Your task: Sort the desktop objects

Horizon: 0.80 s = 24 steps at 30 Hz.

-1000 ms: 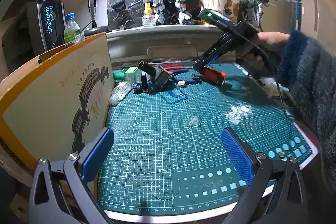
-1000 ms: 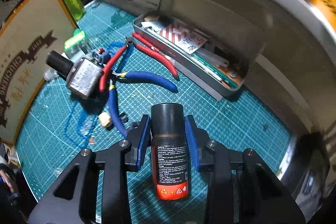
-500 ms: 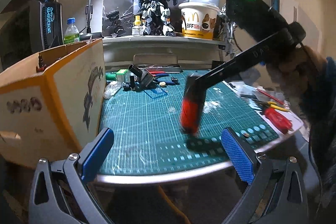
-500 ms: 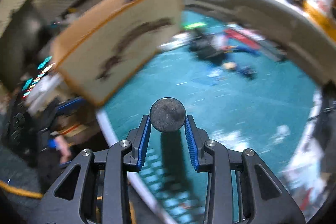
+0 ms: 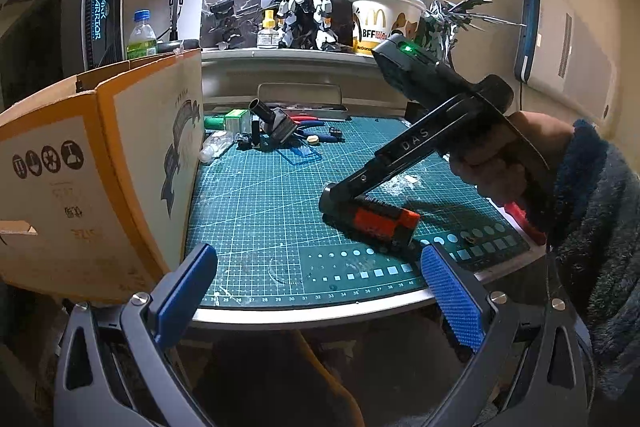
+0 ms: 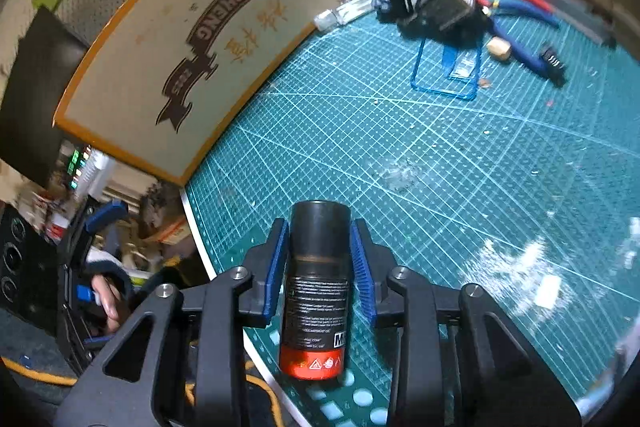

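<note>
My right gripper (image 6: 320,259) is shut on a black spray can with a red base (image 6: 316,291). The can lies flat on the green cutting mat (image 6: 400,131) near its front edge. In the left wrist view the can (image 5: 376,221) and the right gripper (image 5: 332,201) sit at the front right of the mat (image 5: 260,195). My left gripper (image 5: 320,287) is open and empty, held off the table's front edge. A cardboard box (image 5: 92,171) stands at the mat's left side.
At the mat's back lie blue and red pliers (image 6: 516,11), a black-and-silver block (image 6: 448,3), a blue plastic frame (image 6: 448,75), a green item (image 5: 230,121) and a metal tin (image 5: 304,103). A shelf (image 5: 280,55) holds figures and a paper bucket (image 5: 384,23).
The right gripper lifted the can from the back of the mat, swung it toward the front, and now holds it lying on the mat near the front edge. The left gripper pulled back off the table.
</note>
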{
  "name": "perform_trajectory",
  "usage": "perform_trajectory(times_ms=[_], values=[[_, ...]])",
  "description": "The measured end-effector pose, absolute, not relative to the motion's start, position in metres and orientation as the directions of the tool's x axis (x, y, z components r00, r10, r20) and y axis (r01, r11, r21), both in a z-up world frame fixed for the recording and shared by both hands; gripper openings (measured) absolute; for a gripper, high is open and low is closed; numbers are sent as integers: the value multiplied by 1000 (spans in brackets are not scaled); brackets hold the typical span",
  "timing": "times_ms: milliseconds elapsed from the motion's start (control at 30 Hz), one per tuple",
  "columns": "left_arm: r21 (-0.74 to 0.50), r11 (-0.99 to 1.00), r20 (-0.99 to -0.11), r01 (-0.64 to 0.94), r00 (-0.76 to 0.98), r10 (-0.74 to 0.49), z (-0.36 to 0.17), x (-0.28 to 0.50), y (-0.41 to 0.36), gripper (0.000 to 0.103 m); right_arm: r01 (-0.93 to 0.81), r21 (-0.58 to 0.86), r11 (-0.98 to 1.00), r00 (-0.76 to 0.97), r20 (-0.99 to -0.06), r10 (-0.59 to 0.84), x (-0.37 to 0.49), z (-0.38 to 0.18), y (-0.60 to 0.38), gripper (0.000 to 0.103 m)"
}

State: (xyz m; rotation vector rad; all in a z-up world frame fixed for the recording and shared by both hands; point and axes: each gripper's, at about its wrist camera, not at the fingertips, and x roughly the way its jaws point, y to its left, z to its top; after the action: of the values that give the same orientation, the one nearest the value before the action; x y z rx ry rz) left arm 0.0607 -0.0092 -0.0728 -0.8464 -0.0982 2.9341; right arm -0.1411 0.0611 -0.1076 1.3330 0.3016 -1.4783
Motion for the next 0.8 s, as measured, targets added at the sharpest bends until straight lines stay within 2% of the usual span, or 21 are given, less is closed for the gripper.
perform_trajectory(times_ms=[33,133,233,333,400,467,533,600,800], values=[[-84,-994,-529,-65,-843,100,-73,60,-10,103,809,426,-404,185,-838,-514,-142,-107,60,36],[-91,-994,-537,-65,-837,104,-76,57,-10,103,848,298,-438,73,-884,-461,-136,-94,60,61],[-101,-992,-544,-69,-831,113,-79,56,-10,103,885,150,-440,-27,-928,-372,-120,-76,56,61],[-99,-992,-541,-73,-833,116,-80,58,-8,103,896,71,-439,-58,-960,-273,-107,-63,38,60],[-95,-992,-543,-78,-831,118,-81,60,-6,103,898,22,-439,-72,-978,-196,-101,-60,21,50],[-94,-992,-546,-81,-829,119,-81,63,-5,103,893,-44,-447,-97,-990,-98,-101,-68,3,23],[-94,-992,-547,-82,-829,120,-81,67,-5,103,883,-81,-463,-108,-994,-32,-105,-76,-7,17],[-95,-992,-545,-79,-830,118,-81,71,-7,103,874,-94,-476,-107,-994,-1,-109,-84,-9,17],[-118,-990,-544,-74,-829,127,-81,72,-12,103,858,-159,-488,-170,-985,21,-108,-88,-5,27]])
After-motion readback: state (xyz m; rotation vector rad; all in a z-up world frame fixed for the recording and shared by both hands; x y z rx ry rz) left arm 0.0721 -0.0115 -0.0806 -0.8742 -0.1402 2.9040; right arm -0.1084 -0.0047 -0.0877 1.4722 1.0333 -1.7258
